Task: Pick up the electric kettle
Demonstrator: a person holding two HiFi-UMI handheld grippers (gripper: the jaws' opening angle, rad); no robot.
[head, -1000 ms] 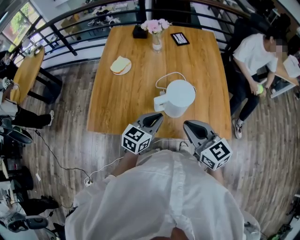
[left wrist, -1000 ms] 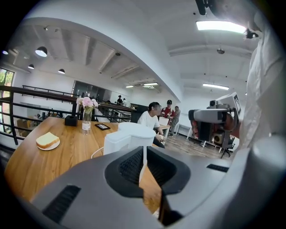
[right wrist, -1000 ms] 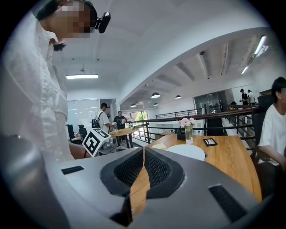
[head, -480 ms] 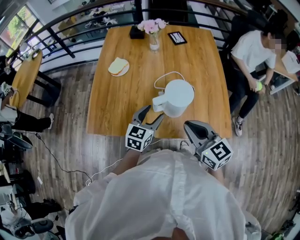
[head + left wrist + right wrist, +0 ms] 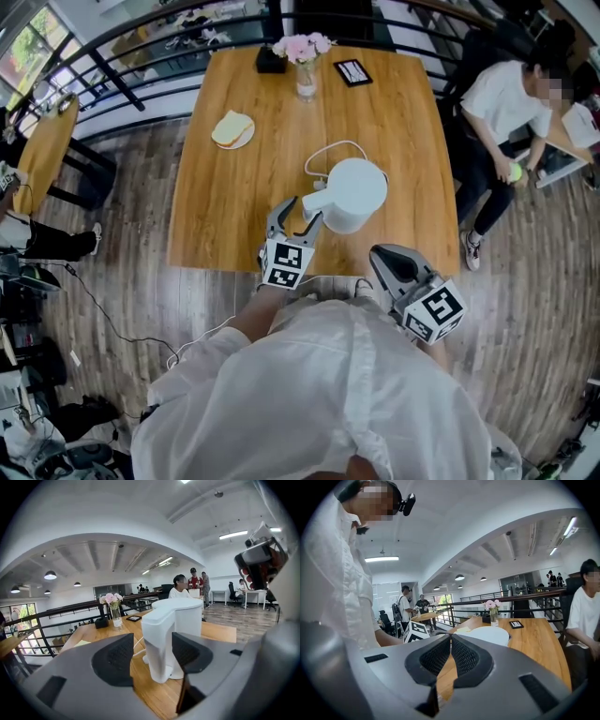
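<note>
Head view: my left gripper [image 5: 295, 214] sits at the lower middle of the frame, over the near edge of the wooden table [image 5: 225, 197]. Its tips are just beside the handle [image 5: 317, 202] of the white electric kettle [image 5: 358, 192]. The kettle stands upright on the table at frame centre, handle toward the left. Its white cord [image 5: 324, 154] loops on the wood above it.

Left gripper view: jaws spread wide, having just been opening. The kettle's handle [image 5: 157, 644] shows upright in the gap between the two black pads [image 5: 115, 658]. Neither pad is pressing on it.

Right gripper [image 5: 382, 255]: lower right of centre in the head view, off the table's near edge and apart from the kettle. Right gripper view: pads [image 5: 461, 656] meet at the tips, nothing between them. The kettle's lid [image 5: 485, 634] shows just past them.

Elsewhere on the table, top of frame: a glass vase of pink flowers [image 5: 305, 58], a black box [image 5: 270, 62] to its left, a dark tablet [image 5: 354, 73] to its right. A small plate with a pale slice [image 5: 232, 129] lies at upper left. A person in a white shirt [image 5: 511, 112] sits off the table's right side.
</note>
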